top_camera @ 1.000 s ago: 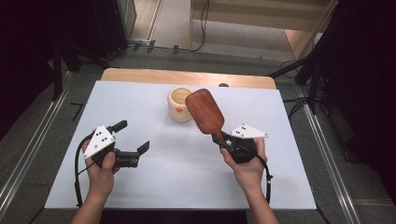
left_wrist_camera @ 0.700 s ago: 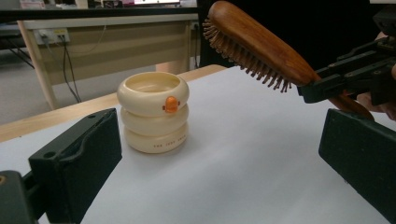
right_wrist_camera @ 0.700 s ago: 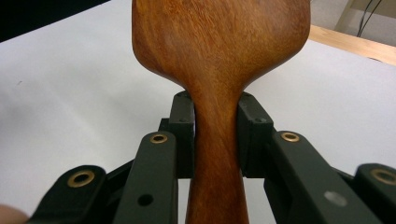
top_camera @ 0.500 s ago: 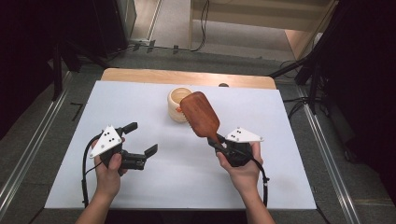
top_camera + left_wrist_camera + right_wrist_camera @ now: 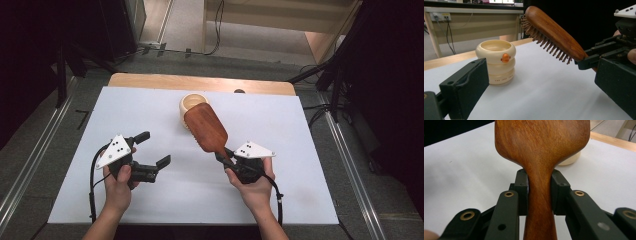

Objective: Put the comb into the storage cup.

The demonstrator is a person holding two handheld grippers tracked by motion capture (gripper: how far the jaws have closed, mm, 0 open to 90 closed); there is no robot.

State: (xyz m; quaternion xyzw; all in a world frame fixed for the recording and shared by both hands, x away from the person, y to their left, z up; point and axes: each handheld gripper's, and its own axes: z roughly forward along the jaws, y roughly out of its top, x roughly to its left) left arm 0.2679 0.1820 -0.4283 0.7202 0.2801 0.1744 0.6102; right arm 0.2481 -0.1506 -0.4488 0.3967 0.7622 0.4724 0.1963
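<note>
A brown wooden hairbrush (image 5: 206, 127) (image 5: 551, 32) (image 5: 541, 142) is held off the table, bristles down, its head slanting toward a cream ring-shaped cup (image 5: 192, 107) (image 5: 496, 61). My right gripper (image 5: 223, 153) (image 5: 540, 192) is shut on the brush's handle, one jaw on each side. The cup stands upright on the white table (image 5: 150, 110), with an orange knob on its side. My left gripper (image 5: 154, 148) is open at the left, empty, its jaws pointing toward the cup and brush.
A wooden strip (image 5: 200, 82) borders the table's far edge. Beyond it lie a grey floor, cables and dark stands. Metal rails (image 5: 30, 160) run along both sides. Cables trail from both grippers toward the near edge.
The left gripper has shifted right and a little nearer. The right gripper has drawn the brush left and toward the near side, its head now over the cup's near edge.
</note>
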